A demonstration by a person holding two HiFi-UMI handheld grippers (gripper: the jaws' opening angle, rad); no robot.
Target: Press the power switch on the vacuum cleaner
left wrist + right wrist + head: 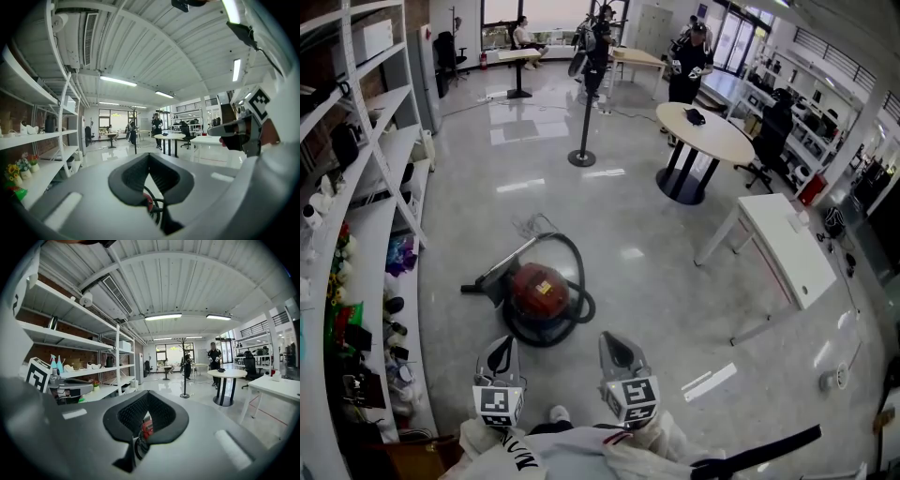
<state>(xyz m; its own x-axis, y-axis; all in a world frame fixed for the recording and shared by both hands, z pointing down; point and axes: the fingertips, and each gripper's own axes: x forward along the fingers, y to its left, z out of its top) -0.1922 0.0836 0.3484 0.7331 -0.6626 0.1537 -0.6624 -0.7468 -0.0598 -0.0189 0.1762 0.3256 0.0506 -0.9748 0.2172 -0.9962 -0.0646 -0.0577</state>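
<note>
A red canister vacuum cleaner (539, 291) lies on the grey floor, its black hose (577, 272) looped around it. Both grippers are held low in the head view, just short of the vacuum and pointing at it. My left gripper (501, 343) is shut and holds nothing; the right gripper (616, 339) is shut and empty too. In the left gripper view a sliver of the red vacuum (149, 202) shows through the gap behind the closed jaws. The right gripper view shows the same red body (147, 428). I cannot make out the power switch.
White shelving (366, 234) with small items runs along the left. A round table (703, 131), a white rectangular table (787, 248) and a pole stand (581, 155) stand farther back. People stand at the far end.
</note>
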